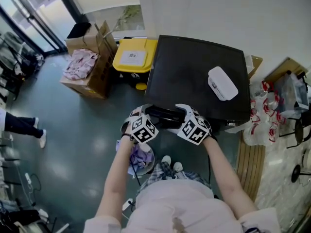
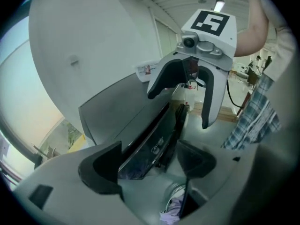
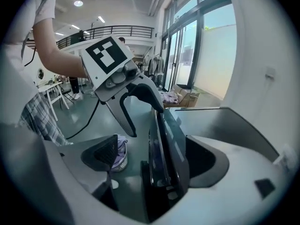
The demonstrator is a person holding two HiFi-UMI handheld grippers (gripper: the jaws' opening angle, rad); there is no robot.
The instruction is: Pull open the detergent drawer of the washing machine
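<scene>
The dark detergent drawer (image 1: pixel 165 115) sits at the 6 o'clock edge of the washing machine (image 1: pixel 194 72), with the left gripper (image 2: pixel 149 153) at its 9 o'clock and the right gripper (image 3: pixel 153 148) at 3 o'clock, both with jaws apart, straddling it unclamped.

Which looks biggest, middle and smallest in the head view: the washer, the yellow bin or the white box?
Largest to smallest:
1. washer
2. yellow bin
3. white box

Left claw (image 1: pixel 146 114) and right claw (image 1: pixel 187 113) sit at the washing machine's (image 1: pixel 194 76) front edge.
</scene>
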